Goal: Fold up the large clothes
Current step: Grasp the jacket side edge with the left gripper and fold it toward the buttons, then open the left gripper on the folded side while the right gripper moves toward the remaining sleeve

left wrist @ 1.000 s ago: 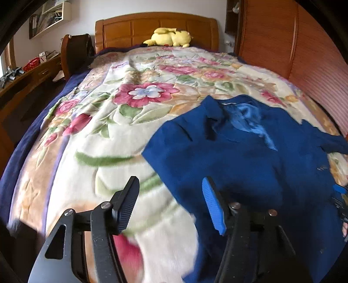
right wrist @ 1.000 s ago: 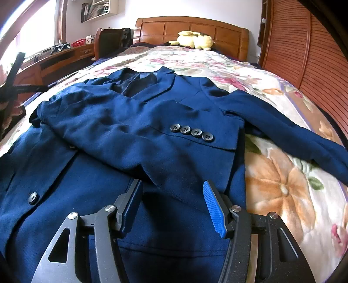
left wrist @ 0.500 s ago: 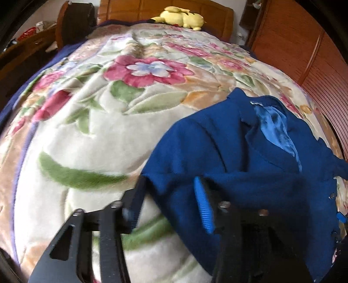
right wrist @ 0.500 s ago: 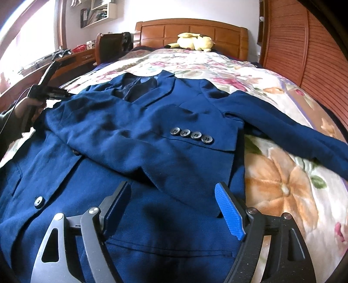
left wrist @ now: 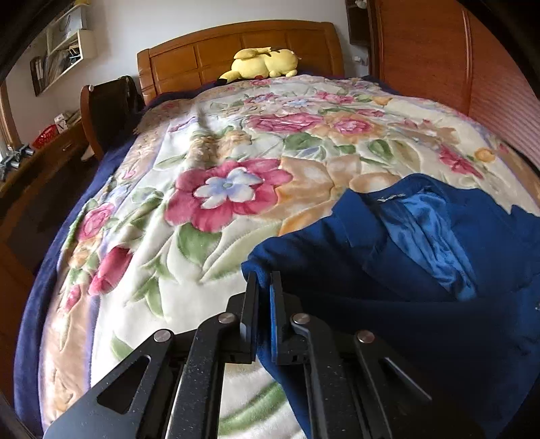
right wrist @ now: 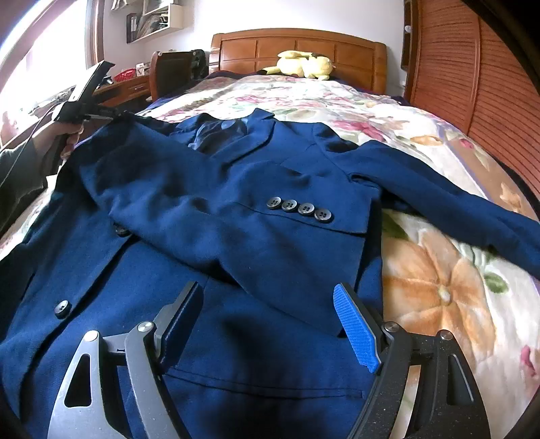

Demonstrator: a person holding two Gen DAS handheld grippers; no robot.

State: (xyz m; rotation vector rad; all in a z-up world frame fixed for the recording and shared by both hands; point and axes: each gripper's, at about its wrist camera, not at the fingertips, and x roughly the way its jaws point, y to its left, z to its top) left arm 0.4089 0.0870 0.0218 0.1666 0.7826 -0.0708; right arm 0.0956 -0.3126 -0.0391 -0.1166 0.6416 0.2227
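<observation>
Jacket right sleeve end cut off by frame edge; shelf contents blurred.

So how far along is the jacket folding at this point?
Early on. One sleeve of the blue jacket already lies folded across its front. In hand: the left gripper is shut on the jacket's shoulder edge, apparently to fold that side in. The right gripper is open above the lower front, holding nothing. The other sleeve is spread out on the floral blanket, and the body is unfolded.
</observation>
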